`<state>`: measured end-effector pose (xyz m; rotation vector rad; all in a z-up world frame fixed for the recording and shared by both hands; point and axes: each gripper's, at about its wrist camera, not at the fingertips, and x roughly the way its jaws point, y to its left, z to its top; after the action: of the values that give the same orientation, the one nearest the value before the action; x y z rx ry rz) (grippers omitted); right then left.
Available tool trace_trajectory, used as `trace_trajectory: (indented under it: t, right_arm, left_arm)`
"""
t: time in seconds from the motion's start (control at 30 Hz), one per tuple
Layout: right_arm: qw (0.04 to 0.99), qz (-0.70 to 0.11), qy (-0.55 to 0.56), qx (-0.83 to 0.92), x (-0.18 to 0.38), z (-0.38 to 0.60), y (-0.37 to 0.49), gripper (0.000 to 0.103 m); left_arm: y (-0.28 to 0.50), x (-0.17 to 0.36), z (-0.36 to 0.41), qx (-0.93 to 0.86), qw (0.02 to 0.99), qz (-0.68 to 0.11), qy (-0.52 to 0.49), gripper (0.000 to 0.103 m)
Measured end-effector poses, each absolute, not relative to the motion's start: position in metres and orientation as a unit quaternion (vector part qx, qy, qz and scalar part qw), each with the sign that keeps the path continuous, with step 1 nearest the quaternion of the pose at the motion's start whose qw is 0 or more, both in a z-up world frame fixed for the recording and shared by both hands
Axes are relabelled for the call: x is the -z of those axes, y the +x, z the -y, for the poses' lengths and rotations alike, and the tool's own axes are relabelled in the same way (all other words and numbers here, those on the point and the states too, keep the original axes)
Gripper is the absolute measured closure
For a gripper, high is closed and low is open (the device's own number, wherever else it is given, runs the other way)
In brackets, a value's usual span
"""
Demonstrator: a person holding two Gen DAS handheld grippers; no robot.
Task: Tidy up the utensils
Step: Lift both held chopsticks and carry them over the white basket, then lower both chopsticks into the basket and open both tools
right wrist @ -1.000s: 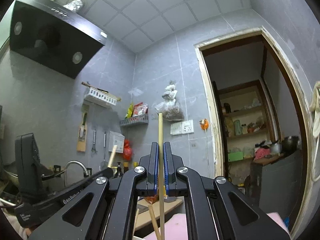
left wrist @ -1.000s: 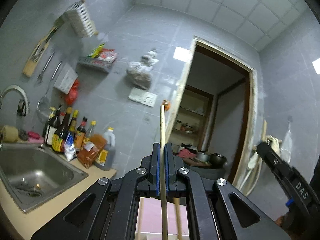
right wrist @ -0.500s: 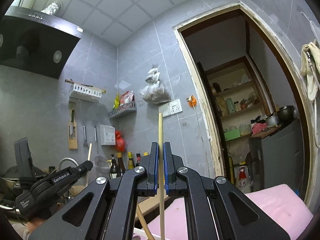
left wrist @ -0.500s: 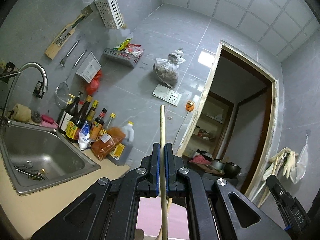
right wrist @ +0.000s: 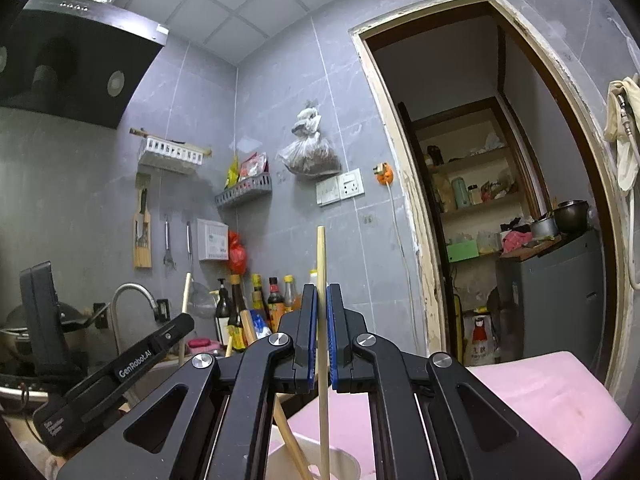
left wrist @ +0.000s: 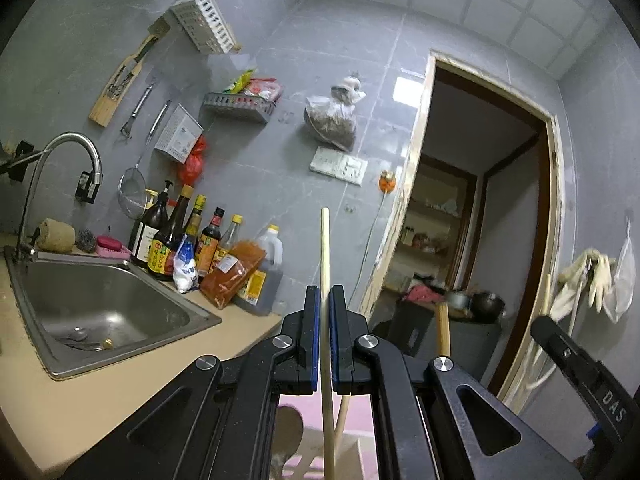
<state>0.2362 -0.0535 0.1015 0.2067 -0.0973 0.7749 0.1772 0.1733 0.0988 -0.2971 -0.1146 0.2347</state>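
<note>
Grey-tiled kitchen ahead of me, sink (left wrist: 100,304) off to my left with bottles (left wrist: 188,240) lined up behind it, doorway (right wrist: 500,200) to the right. My left claw (left wrist: 324,300) is clamped on a chopstick (left wrist: 325,248) standing upright, and my right claw (right wrist: 318,300) pinches its own stick (right wrist: 321,256), upright too, above a pink pad (right wrist: 540,392).

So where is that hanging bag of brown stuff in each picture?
Left wrist view: the hanging bag is upper middle, on the grey wall above the white wall socket.
Right wrist view: the hanging bag is middle, left of the doorway.
Shared landmark: the white wall socket right under it.
</note>
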Motion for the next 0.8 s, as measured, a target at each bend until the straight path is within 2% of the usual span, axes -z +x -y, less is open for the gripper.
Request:
trace_trajectory:
  t: [0.3, 0.4, 0.43, 0.63, 0.7, 0.73, 0.8]
  right_arm:
    - [0.919, 0.032, 0.078, -0.384, -0.093, 0.044, 0.234, 0.097]
    - [0.919, 0.034, 0.078, -0.385, -0.092, 0.044, 0.233, 0.087]
    - [0.919, 0.036, 0.079, -0.386, -0.092, 0.045, 0.232, 0.080]
    - [0.925, 0.051, 0.082, -0.367, -0.097, 0.049, 0.228, 0.076]
    - [0.929, 0.055, 0.087, -0.355, -0.100, 0.054, 0.227, 0.066]
    - [0.931, 0.057, 0.091, -0.350, -0.102, 0.058, 0.226, 0.058]
    - [0.935, 0.056, 0.095, -0.337, -0.106, 0.067, 0.224, 0.054]
  left_arm:
    - [0.189, -0.086, -0.163, -0.083, 0.989, -0.013, -0.123, 0.098]
    - [0.188, -0.084, -0.159, -0.076, 0.990, -0.018, -0.117, 0.093]
    - [0.187, -0.083, -0.158, -0.073, 0.990, -0.020, -0.117, 0.089]
    - [0.181, -0.087, -0.157, -0.070, 0.988, -0.033, -0.132, 0.059]
    - [0.180, -0.090, -0.157, -0.074, 0.987, -0.047, -0.135, 0.050]
    - [0.179, -0.091, -0.156, -0.075, 0.987, -0.054, -0.133, 0.047]
    - [0.175, -0.094, -0.155, -0.080, 0.987, -0.061, -0.125, 0.045]
